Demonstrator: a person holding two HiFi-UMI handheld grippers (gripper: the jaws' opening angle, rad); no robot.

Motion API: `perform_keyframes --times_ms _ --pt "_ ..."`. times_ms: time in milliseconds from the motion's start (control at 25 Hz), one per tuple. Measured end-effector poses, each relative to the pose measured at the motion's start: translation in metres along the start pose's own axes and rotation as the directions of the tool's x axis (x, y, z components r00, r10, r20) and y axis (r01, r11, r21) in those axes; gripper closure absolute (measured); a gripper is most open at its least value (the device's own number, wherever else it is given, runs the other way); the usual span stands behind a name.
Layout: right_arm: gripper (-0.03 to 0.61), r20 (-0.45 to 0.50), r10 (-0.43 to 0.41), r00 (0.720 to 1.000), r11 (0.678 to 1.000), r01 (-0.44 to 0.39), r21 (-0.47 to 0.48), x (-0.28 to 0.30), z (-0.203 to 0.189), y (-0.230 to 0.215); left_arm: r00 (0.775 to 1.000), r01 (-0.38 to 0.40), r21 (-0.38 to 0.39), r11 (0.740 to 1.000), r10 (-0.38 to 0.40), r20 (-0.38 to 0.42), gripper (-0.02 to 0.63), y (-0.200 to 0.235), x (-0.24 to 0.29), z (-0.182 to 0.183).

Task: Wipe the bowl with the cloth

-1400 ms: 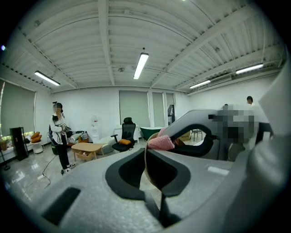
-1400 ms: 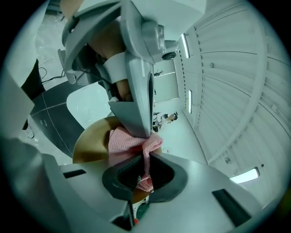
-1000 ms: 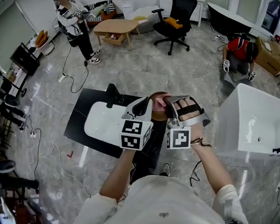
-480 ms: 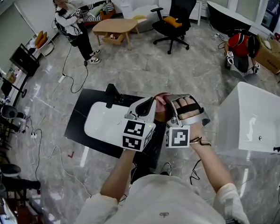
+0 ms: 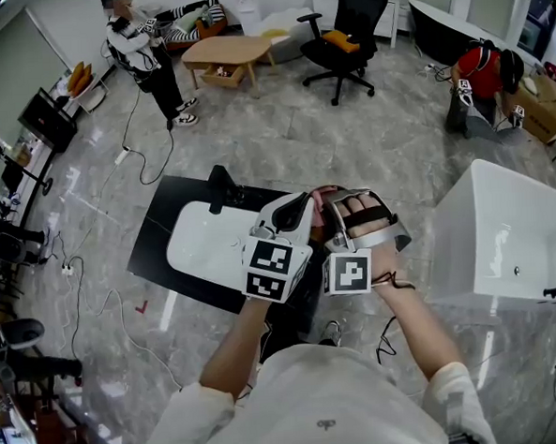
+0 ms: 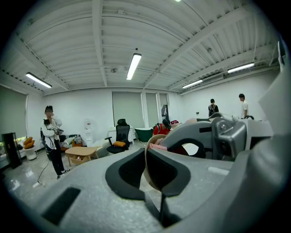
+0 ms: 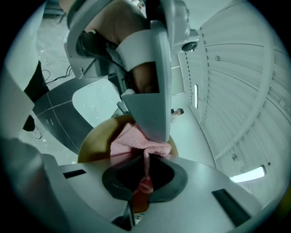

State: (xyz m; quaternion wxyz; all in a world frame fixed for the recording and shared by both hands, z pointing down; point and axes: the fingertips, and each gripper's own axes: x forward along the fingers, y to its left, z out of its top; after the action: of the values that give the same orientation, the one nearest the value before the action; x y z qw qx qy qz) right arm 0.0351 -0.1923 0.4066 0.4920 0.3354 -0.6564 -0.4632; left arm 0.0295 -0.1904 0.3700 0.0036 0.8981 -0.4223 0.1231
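Over the black counter I hold a brown bowl (image 5: pixel 319 222) up between both grippers. My left gripper (image 5: pixel 297 209) is shut on the bowl's rim; in the left gripper view the tan rim (image 6: pixel 148 175) runs between the dark pads. My right gripper (image 5: pixel 337 204) is shut on a pink cloth (image 7: pixel 132 138), which is bunched against the inside of the bowl (image 7: pixel 97 141). A strand of cloth hangs down between the right gripper's (image 7: pixel 144 178) pads. The pink cloth (image 6: pixel 157 147) peeks over the bowl's edge beside the right gripper's grey body (image 6: pixel 213 136). Most of the bowl is hidden in the head view.
A white sink basin (image 5: pixel 200 240) with a black faucet (image 5: pixel 224 186) sits in the black counter (image 5: pixel 164 212) below the grippers. A white bathtub (image 5: pixel 504 235) stands at the right. Further off are an office chair (image 5: pixel 346 36), a wooden table (image 5: pixel 231 51), a standing person (image 5: pixel 145 48) and a crouching person (image 5: pixel 483 74).
Both grippers with bowl and cloth drifted slightly left and the left gripper tilted a little. The crouching person at the far right moved further away.
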Motion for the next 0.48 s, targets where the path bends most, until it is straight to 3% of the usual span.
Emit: perform_keyframes --times_ms 480 --pt "0.563 0.102 0.214 0.972 0.977 -0.212 -0.025 -0.011 0.026 0.037 0.999 -0.031 0.011 0.999 0.031 -0.007 0.589 0.006 -0.005 0.001"
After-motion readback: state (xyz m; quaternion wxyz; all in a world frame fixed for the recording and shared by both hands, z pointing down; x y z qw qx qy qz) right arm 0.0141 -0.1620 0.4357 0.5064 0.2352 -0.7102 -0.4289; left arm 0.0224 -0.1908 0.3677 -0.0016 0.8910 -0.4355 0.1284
